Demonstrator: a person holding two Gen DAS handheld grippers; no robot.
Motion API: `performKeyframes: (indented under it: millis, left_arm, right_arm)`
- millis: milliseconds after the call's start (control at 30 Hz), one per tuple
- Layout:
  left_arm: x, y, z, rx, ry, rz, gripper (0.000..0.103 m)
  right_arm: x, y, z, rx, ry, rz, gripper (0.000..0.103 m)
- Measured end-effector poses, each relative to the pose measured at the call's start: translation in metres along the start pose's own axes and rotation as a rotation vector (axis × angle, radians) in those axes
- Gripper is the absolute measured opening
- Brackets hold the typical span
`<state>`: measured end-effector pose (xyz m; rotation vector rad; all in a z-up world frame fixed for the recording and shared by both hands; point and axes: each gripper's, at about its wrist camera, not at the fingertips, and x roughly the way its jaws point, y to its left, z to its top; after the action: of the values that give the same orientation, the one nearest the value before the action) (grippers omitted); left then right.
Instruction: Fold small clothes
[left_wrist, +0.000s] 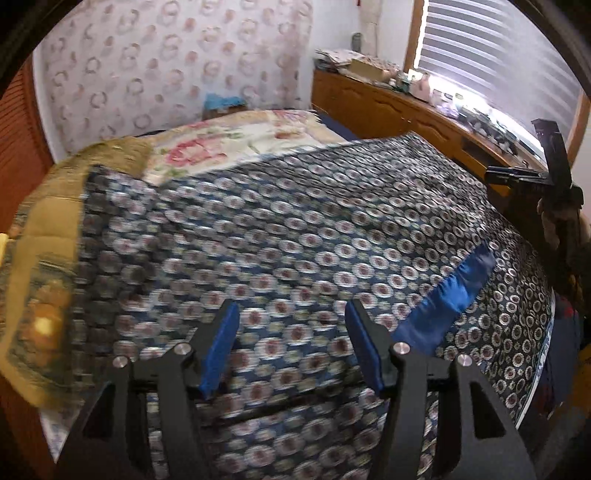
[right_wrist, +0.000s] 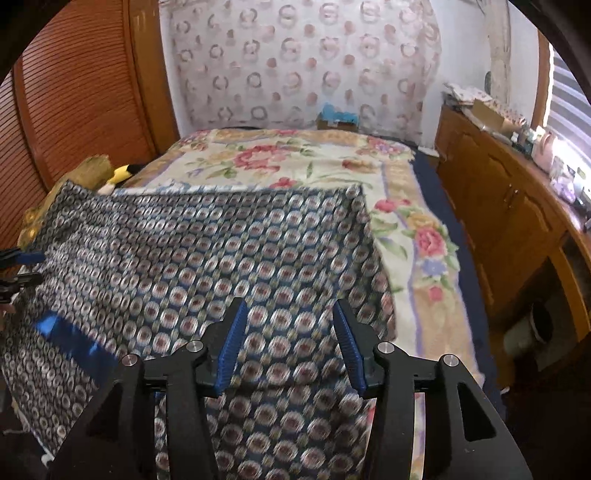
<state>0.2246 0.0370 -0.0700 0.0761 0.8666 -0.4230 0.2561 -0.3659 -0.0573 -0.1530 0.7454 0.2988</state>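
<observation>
The patterned cloth (left_wrist: 295, 221) lies spread flat on the bed (right_wrist: 295, 162), over a floral blanket (right_wrist: 406, 229), with its long axis running left to right across the near part of the bed. Both hand-held grippers hang above its near edge, pointing down and away. The left hand-held gripper (left_wrist: 291, 350) stands spread, nothing between its pads, above the left part of the cloth. The right hand-held gripper (right_wrist: 288, 347) is likewise spread and empty, above the right part. A blue strip (left_wrist: 443, 291) lies on the cloth between them, nearer the left one. Each side edge is probably best taken by the gripper on its own side.
</observation>
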Motion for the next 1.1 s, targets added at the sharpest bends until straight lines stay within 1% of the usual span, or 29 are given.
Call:
performKeyframes:
  millis: [233, 333, 400, 500, 567, 700, 867, 1000, 1100]
  left_arm:
    - [0.019, -0.026, -0.005, 0.049, 0.036, -0.029, 0.059]
    - [0.027, -0.035, -0.009, 0.068, 0.059, -0.014, 0.060]
    - [0.027, -0.040, -0.011, 0.085, 0.047, 0.000, 0.060]
    - [0.029, -0.047, -0.012, 0.099, 0.037, 0.013, 0.061]
    - [0.031, -0.051, -0.013, 0.108, 0.031, 0.018, 0.063]
    - [0.034, -0.055, -0.011, 0.106, 0.031, 0.020, 0.064]
    - [0.033, -0.052, -0.013, 0.105, 0.032, 0.017, 0.069]
    - [0.033, -0.050, -0.012, 0.103, 0.033, 0.026, 0.071]
    - [0.033, -0.050, -0.013, 0.098, 0.033, 0.032, 0.072]
  right_arm:
    - [0.007, 0.014, -0.032, 0.012, 0.057, 0.034, 0.049]
    - [0.009, 0.014, -0.042, 0.017, 0.074, 0.043, 0.049]
    - [0.010, 0.011, -0.047, 0.036, 0.081, 0.044, 0.049]
    - [0.010, 0.003, -0.053, 0.069, 0.078, 0.071, 0.050]
    - [0.011, -0.004, -0.055, 0.091, 0.082, 0.059, 0.053]
    - [0.012, -0.012, -0.054, 0.117, 0.078, 0.049, 0.054]
    - [0.019, -0.019, -0.045, 0.179, 0.075, 0.035, 0.054]
    - [0.026, -0.019, -0.038, 0.207, 0.077, -0.029, 0.054]
    - [0.030, -0.010, -0.039, 0.163, 0.066, -0.085, 0.054]
